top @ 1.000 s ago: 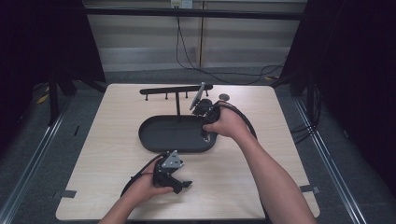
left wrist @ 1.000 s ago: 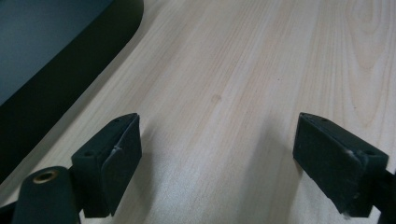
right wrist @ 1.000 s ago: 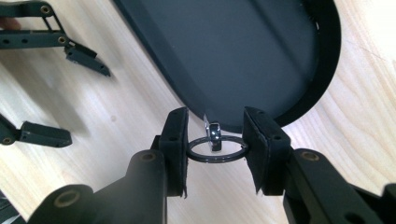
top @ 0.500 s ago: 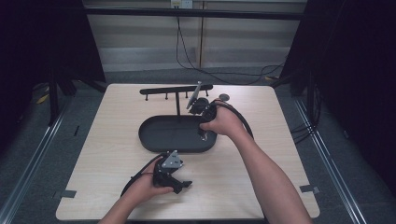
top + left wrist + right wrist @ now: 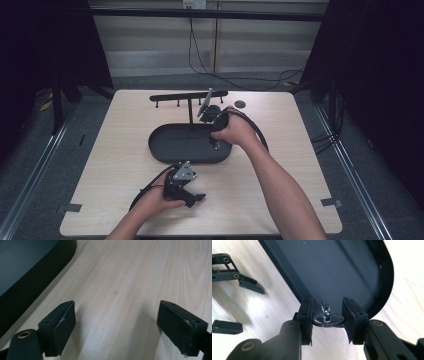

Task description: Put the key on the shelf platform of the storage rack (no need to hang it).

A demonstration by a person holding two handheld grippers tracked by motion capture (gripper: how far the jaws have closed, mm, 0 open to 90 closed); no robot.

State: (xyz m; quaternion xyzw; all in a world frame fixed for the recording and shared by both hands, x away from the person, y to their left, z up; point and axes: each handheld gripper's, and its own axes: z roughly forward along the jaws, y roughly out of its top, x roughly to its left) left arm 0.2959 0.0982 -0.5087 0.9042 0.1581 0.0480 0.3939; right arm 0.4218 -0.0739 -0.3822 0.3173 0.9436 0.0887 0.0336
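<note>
No writing, label, brand, number or sign can be read on anything here.

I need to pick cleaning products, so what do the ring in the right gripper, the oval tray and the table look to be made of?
Ring: polished metal, bright glints.
Oval tray: matte black, plastic or coated metal; unclear.
Table: pale wood or laminate, visible grain.

Light wood-grain table [image 5: 115, 150] is carrying everything. Black oval tray [image 5: 170, 145] is sitting mid-table, a thin post rising from its far rim to a black hook bar [image 5: 170, 96]. Small dark round disc [image 5: 240, 104] is lying far right of the bar. Left gripper [image 5: 192, 199] is resting on the near table.
</note>
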